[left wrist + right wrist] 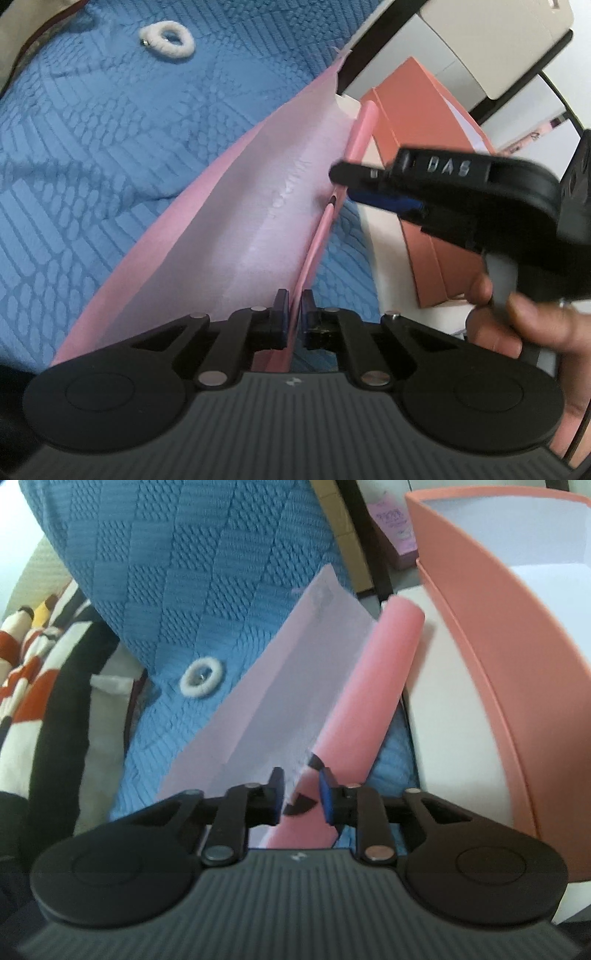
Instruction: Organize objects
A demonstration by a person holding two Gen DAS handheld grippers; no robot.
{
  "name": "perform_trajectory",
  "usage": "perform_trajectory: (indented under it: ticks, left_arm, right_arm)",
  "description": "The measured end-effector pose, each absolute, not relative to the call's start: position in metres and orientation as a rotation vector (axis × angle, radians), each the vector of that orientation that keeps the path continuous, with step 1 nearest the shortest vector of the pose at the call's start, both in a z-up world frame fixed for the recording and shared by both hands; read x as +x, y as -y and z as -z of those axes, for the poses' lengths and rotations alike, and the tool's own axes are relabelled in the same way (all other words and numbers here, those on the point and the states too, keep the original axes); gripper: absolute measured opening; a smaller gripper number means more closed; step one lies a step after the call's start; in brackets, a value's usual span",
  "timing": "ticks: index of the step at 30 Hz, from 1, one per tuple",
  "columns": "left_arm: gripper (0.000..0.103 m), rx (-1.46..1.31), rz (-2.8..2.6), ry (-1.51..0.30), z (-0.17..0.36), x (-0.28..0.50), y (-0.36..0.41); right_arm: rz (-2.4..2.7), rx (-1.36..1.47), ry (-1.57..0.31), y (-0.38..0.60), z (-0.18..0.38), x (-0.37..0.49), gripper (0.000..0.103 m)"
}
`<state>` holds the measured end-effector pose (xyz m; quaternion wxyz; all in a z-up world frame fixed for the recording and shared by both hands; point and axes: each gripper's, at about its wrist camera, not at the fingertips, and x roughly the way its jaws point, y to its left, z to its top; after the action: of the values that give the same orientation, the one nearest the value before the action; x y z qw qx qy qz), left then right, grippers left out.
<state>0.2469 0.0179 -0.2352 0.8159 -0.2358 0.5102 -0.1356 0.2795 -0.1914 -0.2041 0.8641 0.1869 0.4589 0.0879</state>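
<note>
A pink paper bag [207, 236] lies opened up on a blue knit blanket [92, 147], its pale inner face upward. My left gripper [293, 310] is shut on the bag's near right edge, which stands pinched between the pads. My right gripper [351, 184] reaches in from the right, held by a hand [517, 325], and meets the same edge farther along. In the right wrist view the bag's rolled pink edge [369, 686] fills the narrow gap of the right gripper [302, 794], with both pads against it. A white fuzzy ring [168, 40] lies on the blanket beyond the bag.
A salmon-coloured box [480, 609] with a white inside stands open right beside the bag, its lid [417, 110] leaning by it. The white ring [201, 681] lies left of the bag. A striped cloth [37, 657] lies at the far left. A dark-framed shelf [369, 44] rises behind.
</note>
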Motion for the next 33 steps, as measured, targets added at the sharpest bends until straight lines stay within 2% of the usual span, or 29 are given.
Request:
perform_trajectory:
  ticks: [20, 33]
  left_arm:
    - [0.009, -0.628, 0.222, -1.092, 0.237, 0.260, -0.047]
    - [0.011, -0.517, 0.221, -0.934, 0.201, 0.254, -0.052]
  right_arm:
    - [-0.251, 0.334, -1.017, 0.164, 0.228, 0.303, 0.019]
    - [-0.289, 0.338, -1.014, 0.159, 0.234, 0.306, 0.016]
